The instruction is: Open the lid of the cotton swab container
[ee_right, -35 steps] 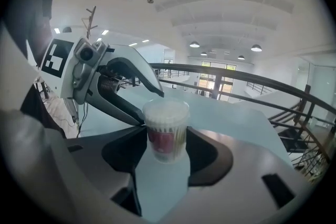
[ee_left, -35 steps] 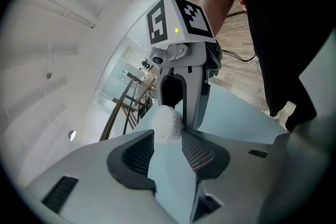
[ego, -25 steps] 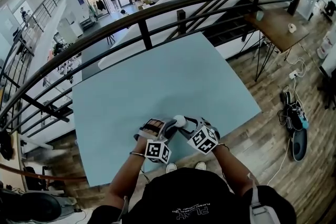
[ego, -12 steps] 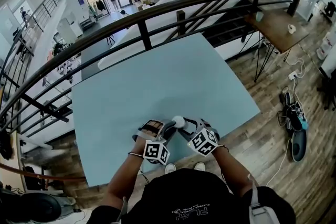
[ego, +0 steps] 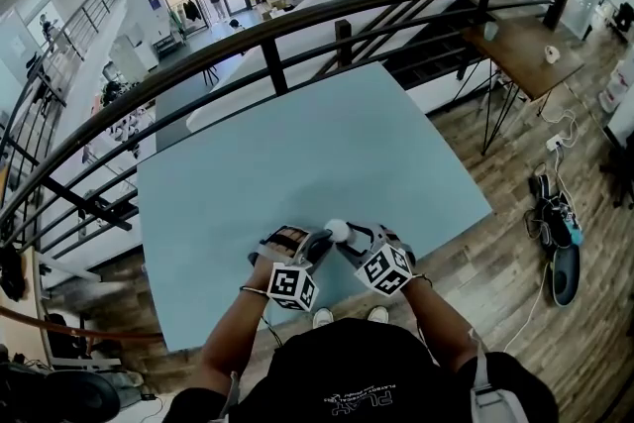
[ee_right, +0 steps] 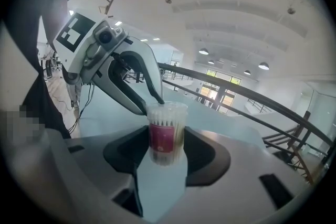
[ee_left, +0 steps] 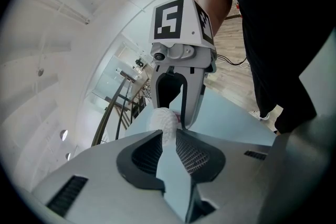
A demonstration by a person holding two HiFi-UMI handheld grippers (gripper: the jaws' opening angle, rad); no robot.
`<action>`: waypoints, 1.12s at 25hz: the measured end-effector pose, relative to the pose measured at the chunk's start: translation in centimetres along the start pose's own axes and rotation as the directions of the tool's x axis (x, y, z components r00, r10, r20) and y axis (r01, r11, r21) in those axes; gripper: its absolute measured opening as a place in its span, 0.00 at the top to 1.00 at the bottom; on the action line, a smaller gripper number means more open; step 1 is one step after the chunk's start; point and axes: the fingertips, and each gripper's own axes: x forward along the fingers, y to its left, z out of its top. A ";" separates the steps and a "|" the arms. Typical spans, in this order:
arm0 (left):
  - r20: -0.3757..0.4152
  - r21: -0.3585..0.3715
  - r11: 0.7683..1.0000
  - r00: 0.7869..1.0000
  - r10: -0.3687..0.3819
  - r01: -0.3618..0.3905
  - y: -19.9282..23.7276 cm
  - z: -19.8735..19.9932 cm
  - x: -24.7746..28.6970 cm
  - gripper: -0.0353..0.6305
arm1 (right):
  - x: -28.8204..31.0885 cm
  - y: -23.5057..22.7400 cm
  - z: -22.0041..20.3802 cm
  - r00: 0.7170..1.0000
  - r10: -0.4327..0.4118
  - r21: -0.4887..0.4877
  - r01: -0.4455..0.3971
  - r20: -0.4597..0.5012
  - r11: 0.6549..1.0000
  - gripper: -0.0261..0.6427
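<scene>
Hardly anything has shifted in the head view since a second ago. Both hands sit at the same spot near the front edge of the bench (ego: 297, 144), and the one real change is that the left tongs (ee_left: 168, 132) have just been closing. Their pads now look to have met the sides of the white lid (ee_left: 161, 119), which sits right at their tips.

The right tongs (ee_right: 167, 131) stand wide and pinch the cotton swab container (ee_right: 166, 143) by its red-labelled body, below the lid. Whether its base rests on the bench or hangs just above it, I cannot tell.

The container stands upright, with its long axis vertical and the lid uppermost. The swabs inside stand on end with their white heads up against the lid.

The step in hand seems to be taking hold of the lid before pulling it free. To do it well, I would judge:

- The right tongs should keep a firm, steady hold on the body and act only as an anchor (the clear wall looks thin, so a harder squeeze could bow it and bind the lid).
- The left tongs need both pads squarely on opposite sides of the rim, not just on the domed top, where they could slip off.
- The pull should run straight up along the container's axis, perhaps with a slight rocking.
- The body should stay upright so the swabs do not spill once the lid comes away.
</scene>
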 end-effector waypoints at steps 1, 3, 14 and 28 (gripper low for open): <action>0.000 -0.003 1.000 1.000 -0.002 0.002 0.0 0.0 -0.1 0.81 | 0.0 0.1 0.0 1.000 -0.001 -0.002 0.001 0.001 1.000 0.64; 0.002 -0.005 1.000 1.000 -0.005 0.005 0.0 -0.1 -0.2 0.81 | 0.0 0.1 0.1 1.000 -0.005 -0.009 0.005 0.000 1.000 0.64; 0.032 -0.039 0.999 0.999 0.032 -0.031 1.0 0.2 -0.8 0.85 | -0.1 -0.6 0.1 1.000 0.000 0.021 0.000 0.020 1.000 0.64; 0.049 -0.097 0.977 0.979 0.197 -0.192 3.0 0.1 -2.7 0.86 | -0.2 -0.8 1.6 0.997 -0.004 0.138 -0.007 0.073 0.990 0.64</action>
